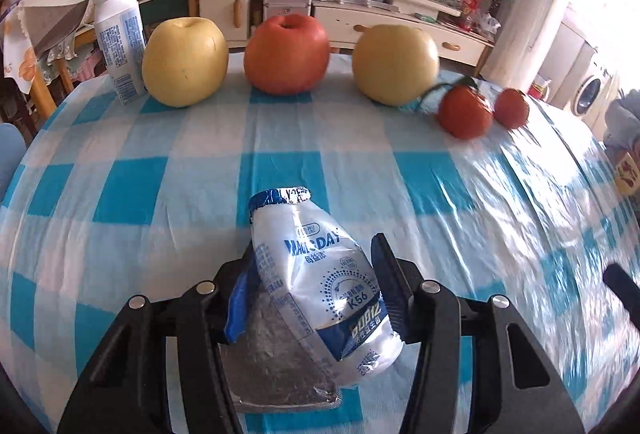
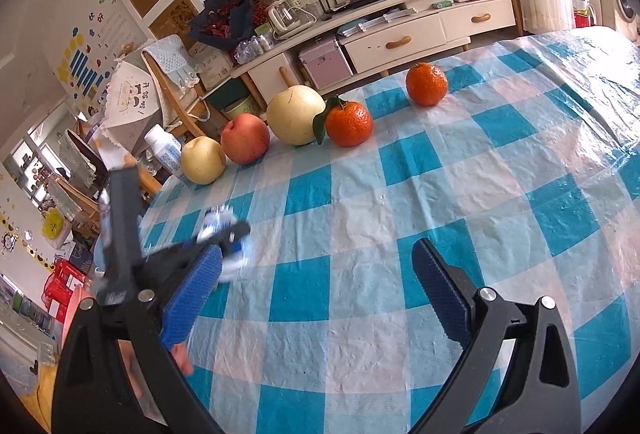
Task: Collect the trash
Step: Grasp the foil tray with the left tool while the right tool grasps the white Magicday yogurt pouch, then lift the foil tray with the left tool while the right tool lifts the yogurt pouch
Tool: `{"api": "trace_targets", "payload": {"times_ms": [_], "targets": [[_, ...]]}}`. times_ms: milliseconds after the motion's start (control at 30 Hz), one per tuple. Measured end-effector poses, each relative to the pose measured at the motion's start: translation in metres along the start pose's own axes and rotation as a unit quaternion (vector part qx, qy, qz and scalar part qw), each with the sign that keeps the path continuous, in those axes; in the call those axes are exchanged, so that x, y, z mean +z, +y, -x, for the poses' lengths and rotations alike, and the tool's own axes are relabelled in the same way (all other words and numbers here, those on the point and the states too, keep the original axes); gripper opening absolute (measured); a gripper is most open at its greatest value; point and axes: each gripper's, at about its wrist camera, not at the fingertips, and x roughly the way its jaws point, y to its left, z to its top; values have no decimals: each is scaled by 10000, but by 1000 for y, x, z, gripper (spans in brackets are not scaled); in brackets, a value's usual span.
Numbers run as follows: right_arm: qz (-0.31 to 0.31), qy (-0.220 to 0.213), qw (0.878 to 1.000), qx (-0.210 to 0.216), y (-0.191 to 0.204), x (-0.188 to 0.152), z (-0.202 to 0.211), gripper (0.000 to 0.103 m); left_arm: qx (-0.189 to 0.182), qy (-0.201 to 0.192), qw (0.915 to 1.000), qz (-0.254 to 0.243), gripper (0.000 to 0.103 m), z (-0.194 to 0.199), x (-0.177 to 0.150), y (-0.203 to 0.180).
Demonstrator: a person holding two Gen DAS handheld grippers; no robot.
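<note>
A crushed white and blue yogurt bottle (image 1: 320, 274) sits between the jaws of the left gripper (image 1: 316, 274), low in the middle of the left wrist view. Its long axis runs away from the camera and leans slightly left, with the foil-rimmed mouth at the far end and the flattened base nearest the gripper body. A peeled silver foil lid (image 1: 276, 366) hangs beneath it. The jaws are partly closed and pinch the bottle: the right pad presses its side, and the left pad is hidden behind the crumpled wall. Whether the bottle rests on the checked blue and white tabletop (image 1: 160, 173) or is lifted just clear of it cannot be told.

Along the far edge stand an upright white bottle (image 1: 120, 33), a yellow pear (image 1: 184, 61), a red apple (image 1: 286, 51), another pear (image 1: 394, 63) and two oranges (image 1: 466, 111).

The right gripper (image 2: 320, 282) hovers above bare cloth, its blue-padded jaws spread wide with nothing between them
</note>
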Motion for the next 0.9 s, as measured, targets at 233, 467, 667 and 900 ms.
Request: {"api": "trace_targets", "payload": {"times_ms": [233, 467, 667, 900], "targets": [[225, 210, 9995, 24, 9, -5, -5, 96, -834, 122, 9962, -239, 55, 51, -59, -15], [492, 618, 9960, 419, 31, -20, -16, 96, -752, -263, 9936, -806, 79, 108, -84, 19], [914, 990, 9886, 676, 63, -42, -29, 84, -410, -110, 9904, -1316, 79, 99, -91, 37], [1508, 1236, 9796, 496, 92, -66, -44, 75, -530, 93, 9854, -1614, 78, 72, -93, 25]]}}
